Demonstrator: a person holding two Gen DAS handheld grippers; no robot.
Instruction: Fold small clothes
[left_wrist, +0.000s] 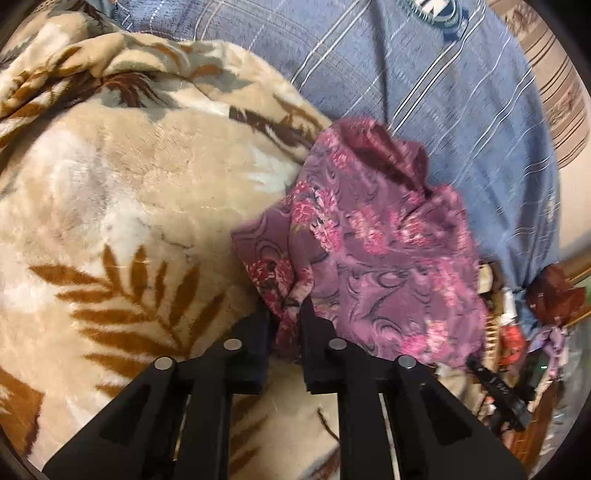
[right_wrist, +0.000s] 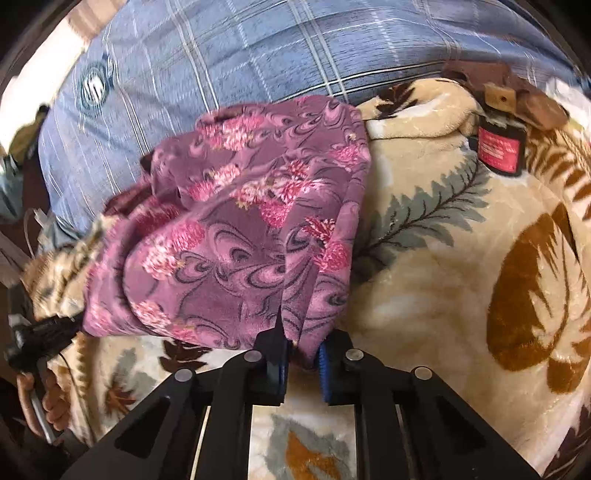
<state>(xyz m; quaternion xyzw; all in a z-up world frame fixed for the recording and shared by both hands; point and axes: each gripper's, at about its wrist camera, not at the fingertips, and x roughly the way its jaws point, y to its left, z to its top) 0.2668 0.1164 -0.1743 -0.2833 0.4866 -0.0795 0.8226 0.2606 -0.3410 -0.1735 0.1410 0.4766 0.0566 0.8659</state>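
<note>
Garment: purple floral cloth (left_wrist: 373, 251) bunched over beige leaf blanket (left_wrist: 122, 206).
Left gripper (left_wrist: 284, 314): jaws nearly closed, pinching a cloth fold.
Right gripper (right_wrist: 302, 341): jaws narrowly parted, clamping cloth edge.

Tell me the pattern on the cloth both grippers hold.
Purple cloth with pink flowers and dark swirls; right wrist view.

Beige leaf-print blanket (right_wrist: 461, 258) covers the bed, the purple floral garment (right_wrist: 240, 229) draped on it, 1 dark red-labelled jar (right_wrist: 498, 149) resting near its far edge.
</note>
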